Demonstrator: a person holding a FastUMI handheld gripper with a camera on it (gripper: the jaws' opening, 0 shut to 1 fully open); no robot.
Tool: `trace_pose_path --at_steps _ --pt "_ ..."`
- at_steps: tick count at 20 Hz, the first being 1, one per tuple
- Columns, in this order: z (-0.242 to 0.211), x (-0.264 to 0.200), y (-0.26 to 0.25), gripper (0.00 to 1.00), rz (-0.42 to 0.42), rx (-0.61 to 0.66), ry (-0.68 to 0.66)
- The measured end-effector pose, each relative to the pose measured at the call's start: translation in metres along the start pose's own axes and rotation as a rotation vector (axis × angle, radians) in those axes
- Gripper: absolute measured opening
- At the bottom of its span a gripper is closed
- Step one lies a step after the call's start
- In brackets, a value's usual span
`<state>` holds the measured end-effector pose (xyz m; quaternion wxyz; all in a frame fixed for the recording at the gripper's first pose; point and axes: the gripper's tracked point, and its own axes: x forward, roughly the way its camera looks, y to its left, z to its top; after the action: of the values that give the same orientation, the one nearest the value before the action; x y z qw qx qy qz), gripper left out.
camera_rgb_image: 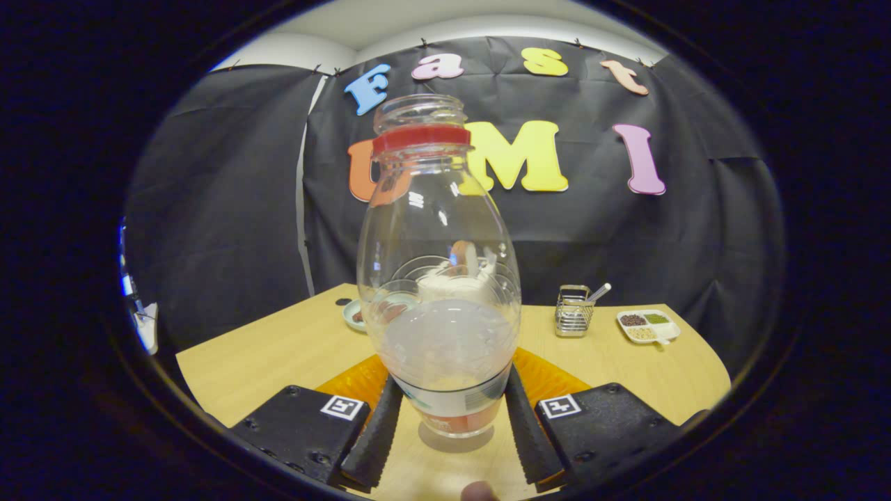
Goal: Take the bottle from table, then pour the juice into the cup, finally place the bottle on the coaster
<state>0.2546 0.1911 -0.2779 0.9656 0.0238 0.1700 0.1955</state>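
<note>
While tongs (451,417) clamp its base, bottle (438,278) upright between fingers, above table (278,348).

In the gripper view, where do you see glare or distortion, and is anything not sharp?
In the gripper view, the fisheye bends the table edge into a curve; small glare spots sit on the clear bottle held between the fingers; things seen through the bottle look warped and hazy; the wire basket and divided dish beyond stay fairly sharp.
</note>
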Motion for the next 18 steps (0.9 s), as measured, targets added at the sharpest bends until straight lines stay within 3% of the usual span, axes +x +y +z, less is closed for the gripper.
trace_pose_path --at_steps 8,18 --pt "-0.053 0.048 0.005 0.77 0.000 -0.034 0.048" --pt "-0.086 0.063 0.000 0.80 -0.010 -0.014 0.088"
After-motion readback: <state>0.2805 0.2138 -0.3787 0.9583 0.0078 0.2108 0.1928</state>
